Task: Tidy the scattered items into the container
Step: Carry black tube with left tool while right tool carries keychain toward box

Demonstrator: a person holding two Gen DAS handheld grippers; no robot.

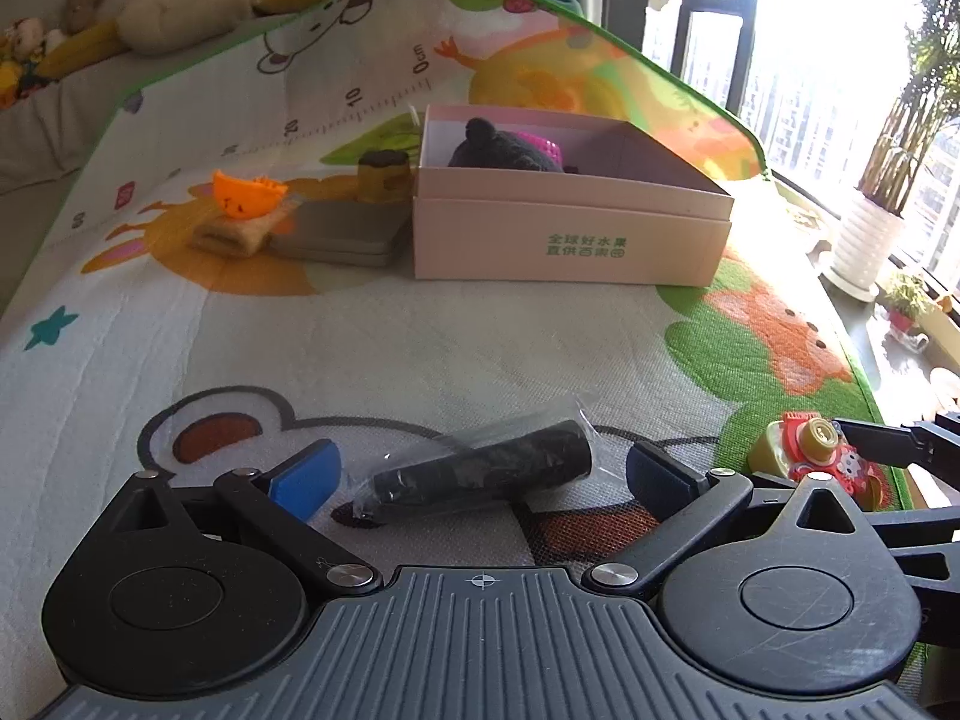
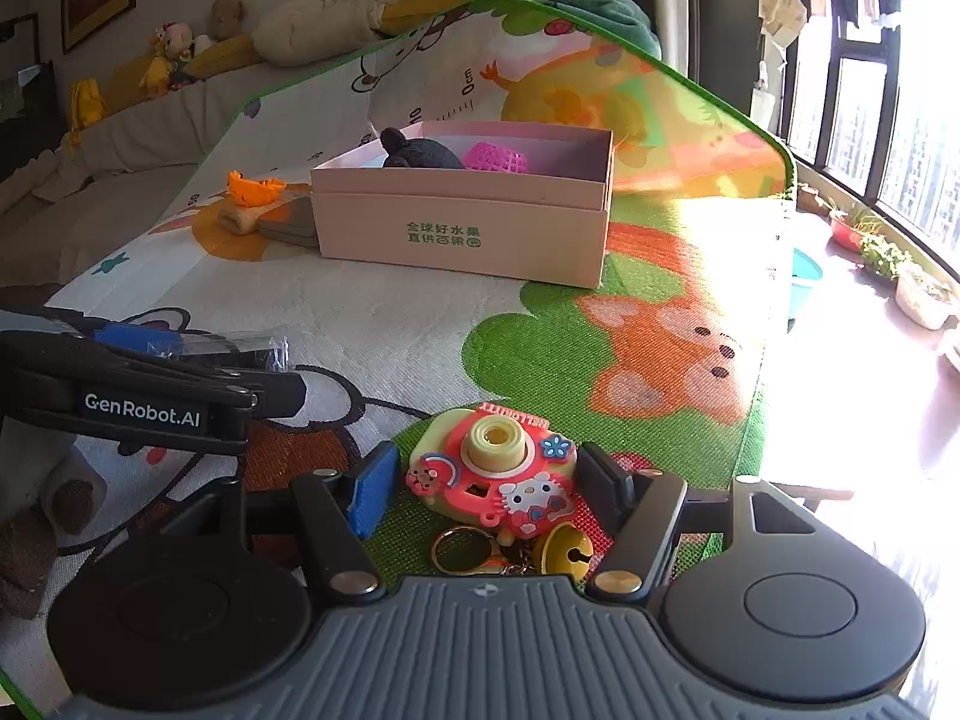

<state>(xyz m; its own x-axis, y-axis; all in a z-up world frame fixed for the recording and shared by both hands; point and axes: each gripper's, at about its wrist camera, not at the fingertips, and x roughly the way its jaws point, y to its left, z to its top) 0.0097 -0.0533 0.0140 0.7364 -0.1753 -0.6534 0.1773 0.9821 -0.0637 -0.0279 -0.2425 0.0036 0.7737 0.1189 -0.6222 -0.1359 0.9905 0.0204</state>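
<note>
On the near part of the play mat (image 1: 420,330), the left hand-held gripper (image 1: 480,474) stands wide open around a black tube (image 1: 480,468) in clear wrap; neither pad touches it. Just to its right, the right hand-held gripper (image 2: 486,486) stands open about a toy camera (image 2: 492,474) with a keyring and bell, its pads close beside the toy but not pressing it. Farther back sits the pink box (image 1: 570,240), holding a black plush (image 1: 498,147) and a pink mesh thing (image 2: 495,157). Left of the box lie a grey flat case (image 1: 342,234), a brown block (image 1: 384,177), and an orange toy (image 1: 246,195) resting on a tan roll (image 1: 234,234). Sunlight floods the mat's right edge
</note>
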